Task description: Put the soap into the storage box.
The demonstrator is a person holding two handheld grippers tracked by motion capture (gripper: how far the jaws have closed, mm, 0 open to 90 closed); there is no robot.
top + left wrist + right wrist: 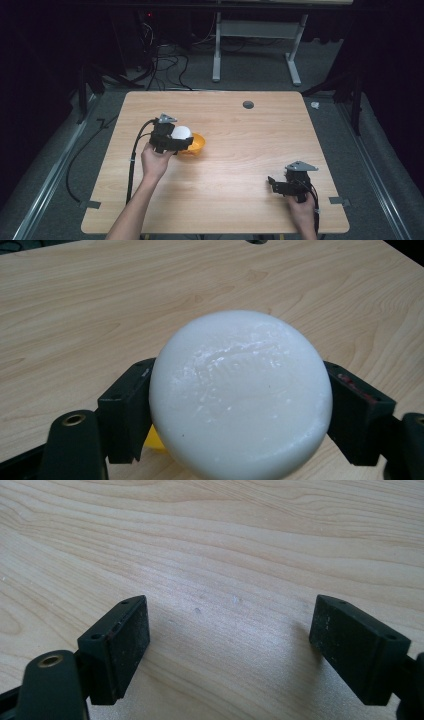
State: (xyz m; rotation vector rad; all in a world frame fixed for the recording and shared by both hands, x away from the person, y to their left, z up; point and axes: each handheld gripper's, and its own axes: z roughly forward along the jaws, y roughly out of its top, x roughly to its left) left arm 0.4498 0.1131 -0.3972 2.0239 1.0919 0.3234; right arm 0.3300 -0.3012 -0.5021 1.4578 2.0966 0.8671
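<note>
A white ball (180, 132) is held in my left gripper (176, 141), whose two black jaws press on its sides. In the left gripper view the white ball (240, 395) sits large between the jaws, with a sliver of the orange bowl (156, 441) below it. The orange bowl (196, 145) rests on the table just right of and under the ball. My right gripper (272, 184) rests low near the table's front right, open with nothing in it. In the right gripper view its pads (122, 642) stand wide apart over bare wood.
The wooden table (240, 165) has a dark round hole (248, 104) near its far edge. Cables trail off the left side to the floor. A white table frame (257, 45) stands beyond the far edge.
</note>
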